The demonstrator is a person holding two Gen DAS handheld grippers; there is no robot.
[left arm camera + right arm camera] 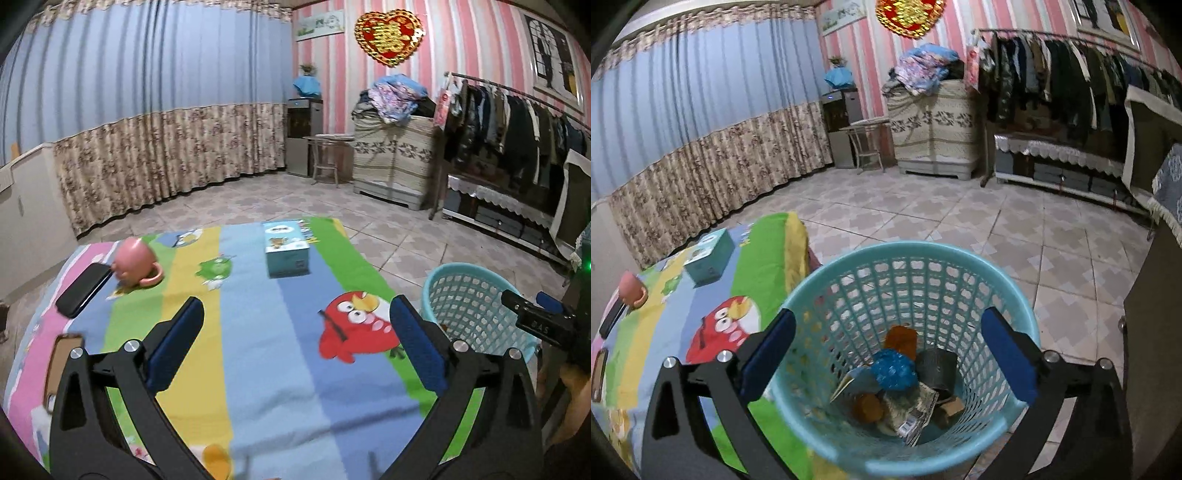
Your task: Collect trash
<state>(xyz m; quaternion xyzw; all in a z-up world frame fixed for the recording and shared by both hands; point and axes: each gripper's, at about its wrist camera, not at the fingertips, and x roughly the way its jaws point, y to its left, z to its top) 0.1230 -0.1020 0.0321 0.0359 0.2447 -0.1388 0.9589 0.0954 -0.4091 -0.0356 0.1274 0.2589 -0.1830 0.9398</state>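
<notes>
The pink mug point(135, 264) is smeared by blur; whether it stands upright or tilted cannot be told. A brown-edged object point(61, 369) at the near left is blurred, partly covered by the left gripper's frame and not identifiable. The basket point(476, 314) is partly hidden by gripper parts. Its trash point(901, 384) is piled; lower pieces are covered, the print too small to read.
</notes>
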